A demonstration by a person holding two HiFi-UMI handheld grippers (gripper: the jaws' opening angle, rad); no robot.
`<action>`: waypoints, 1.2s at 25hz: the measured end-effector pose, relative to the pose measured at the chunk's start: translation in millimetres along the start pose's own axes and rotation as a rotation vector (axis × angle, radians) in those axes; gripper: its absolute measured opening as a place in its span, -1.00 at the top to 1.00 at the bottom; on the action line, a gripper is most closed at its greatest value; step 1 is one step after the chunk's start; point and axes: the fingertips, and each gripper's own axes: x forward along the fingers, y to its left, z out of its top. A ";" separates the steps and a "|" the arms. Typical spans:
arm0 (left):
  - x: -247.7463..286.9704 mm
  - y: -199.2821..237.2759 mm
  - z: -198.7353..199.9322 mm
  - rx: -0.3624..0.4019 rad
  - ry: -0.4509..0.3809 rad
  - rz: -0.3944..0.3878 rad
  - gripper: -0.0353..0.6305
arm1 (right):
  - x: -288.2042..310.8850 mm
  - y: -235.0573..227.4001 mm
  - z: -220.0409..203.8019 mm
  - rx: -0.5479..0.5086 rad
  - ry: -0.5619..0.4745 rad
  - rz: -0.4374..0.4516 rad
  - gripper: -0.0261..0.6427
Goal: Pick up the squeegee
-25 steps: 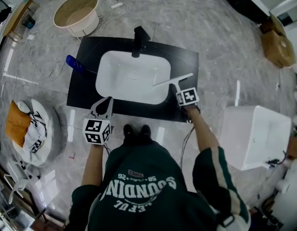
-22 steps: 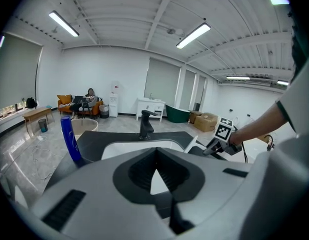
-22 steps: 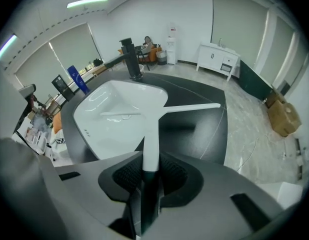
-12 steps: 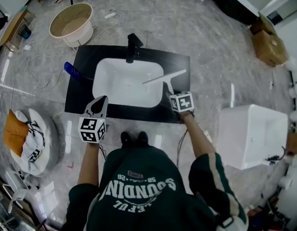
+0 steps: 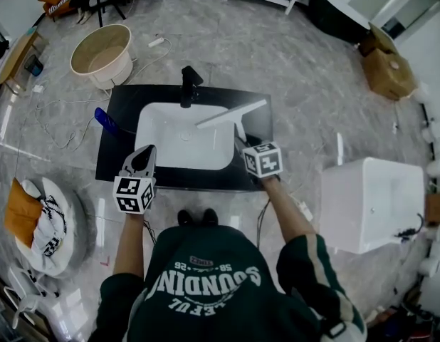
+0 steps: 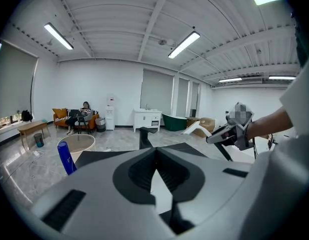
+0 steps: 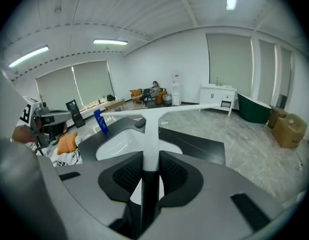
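Note:
The white squeegee (image 5: pixel 231 115) hangs in the air over the right part of the white sink basin (image 5: pixel 163 148), its long blade level and its handle pointing back toward me. My right gripper (image 5: pixel 243 145) is shut on that handle; in the right gripper view the handle (image 7: pixel 151 144) runs up between the dark pads (image 7: pixel 125 176) to the blade (image 7: pixel 159 112). My left gripper (image 5: pixel 143 157) hovers above the front left rim of the black countertop (image 5: pixel 113 159), its jaws shut with nothing in them. In the left gripper view the squeegee (image 6: pixel 196 128) shows at the right.
A black faucet (image 5: pixel 188 84) stands behind the basin and a blue bottle (image 5: pixel 106 118) at the counter's left edge. A beige tub (image 5: pixel 106 52) sits on the floor beyond, a white tub (image 5: pixel 369 198) to my right, a cushion pile (image 5: pixel 31 205) to my left.
My right gripper has lifted the squeegee from the sink's right edge up and inward over the basin. The left gripper rose slightly, still shut.

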 end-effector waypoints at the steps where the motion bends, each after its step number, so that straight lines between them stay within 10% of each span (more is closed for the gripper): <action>1: -0.3 0.1 2.4 0.002 -0.004 0.001 0.89 | -3.9 4.0 6.1 0.006 -0.025 0.008 0.67; 16: -7.3 6.6 23.6 0.003 -0.068 0.027 0.89 | -58.4 51.8 75.5 -0.013 -0.313 0.060 0.67; 30: -5.7 2.9 26.9 -0.003 -0.080 0.017 0.89 | -61.0 63.3 78.5 0.007 -0.361 0.074 0.67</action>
